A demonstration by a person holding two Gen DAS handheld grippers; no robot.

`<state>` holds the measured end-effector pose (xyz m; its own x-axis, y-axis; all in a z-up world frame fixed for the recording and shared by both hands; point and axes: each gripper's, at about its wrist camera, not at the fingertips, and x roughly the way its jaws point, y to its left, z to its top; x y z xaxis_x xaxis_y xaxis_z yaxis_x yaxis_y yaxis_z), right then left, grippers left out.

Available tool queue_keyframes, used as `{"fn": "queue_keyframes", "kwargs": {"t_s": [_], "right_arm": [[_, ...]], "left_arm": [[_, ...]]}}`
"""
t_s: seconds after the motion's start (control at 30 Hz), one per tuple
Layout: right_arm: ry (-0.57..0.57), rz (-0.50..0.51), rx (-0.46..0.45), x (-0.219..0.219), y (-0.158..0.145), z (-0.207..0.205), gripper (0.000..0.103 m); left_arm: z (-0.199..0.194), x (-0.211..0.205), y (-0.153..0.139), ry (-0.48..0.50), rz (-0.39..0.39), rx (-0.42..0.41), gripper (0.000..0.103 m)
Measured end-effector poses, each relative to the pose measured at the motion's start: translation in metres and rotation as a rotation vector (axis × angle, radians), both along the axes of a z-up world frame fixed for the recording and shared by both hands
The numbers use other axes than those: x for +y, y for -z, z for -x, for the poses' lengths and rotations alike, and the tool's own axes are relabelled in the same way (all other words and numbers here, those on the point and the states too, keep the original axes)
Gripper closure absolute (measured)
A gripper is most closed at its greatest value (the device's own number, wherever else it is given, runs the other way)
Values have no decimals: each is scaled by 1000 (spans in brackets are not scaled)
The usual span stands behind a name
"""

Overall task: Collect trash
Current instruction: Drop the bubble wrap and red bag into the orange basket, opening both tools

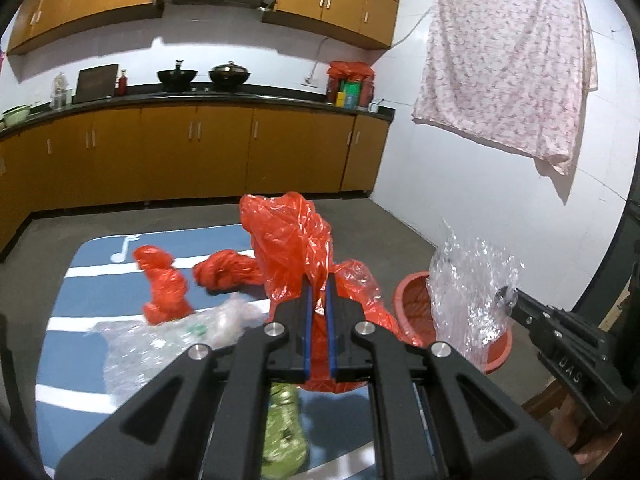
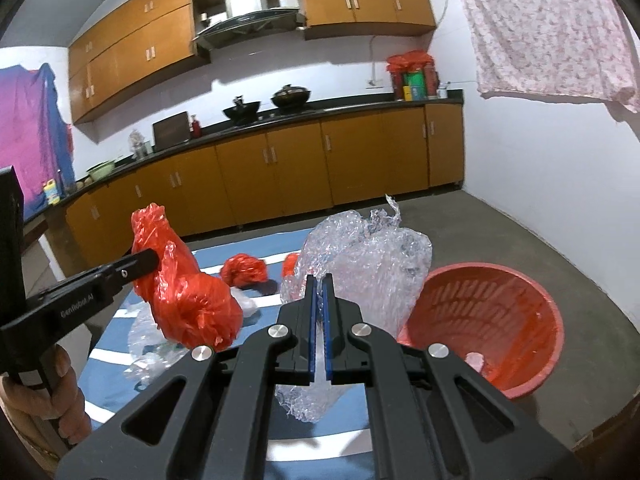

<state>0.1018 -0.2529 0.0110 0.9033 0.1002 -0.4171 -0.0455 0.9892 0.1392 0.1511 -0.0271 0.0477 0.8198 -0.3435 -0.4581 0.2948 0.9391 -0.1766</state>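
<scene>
Sitting on the floor just beside the blue striped table, tipped toward the right wrist camera: a red slotted basket, holding one small pale scrap on its lower wall and otherwise showing bare slats. Pinching a red plastic bag with the left gripper, jaws closed tight on the film, the bag lifted above the table and standing with its long axis roughly upright, loose top pointing up. Gripping a crumpled sheet of clear bubble wrap with the right gripper, jaws likewise squeezed together on it, the wrap rising upright above the fingertips and hanging at the basket's near edge. Lying on the table: two more red bags, clear plastic film and a green wrapper.
</scene>
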Motion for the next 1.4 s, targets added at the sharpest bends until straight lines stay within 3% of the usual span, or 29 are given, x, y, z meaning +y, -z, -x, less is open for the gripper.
{"fn": "queue_keyframes", "kwargs": {"t_s": [0.63, 1.13, 1.23, 1.3, 1.4], "right_arm": [[206, -14, 35, -101, 20, -30, 100], [234, -75, 78, -146, 45, -56, 100], [217, -82, 89, -147, 48, -59, 99], [217, -88, 93, -150, 50, -59, 99], [231, -111, 107, -155, 54, -55, 93]], "left_arm": [[-64, -130, 30, 208, -20, 33, 96], [-111, -215, 77, 313, -88, 92, 94], [-117, -222, 83, 323, -84, 112, 89], [-119, -225, 85, 324, -88, 118, 70], [-120, -224, 90, 314, -94, 124, 62]]}}
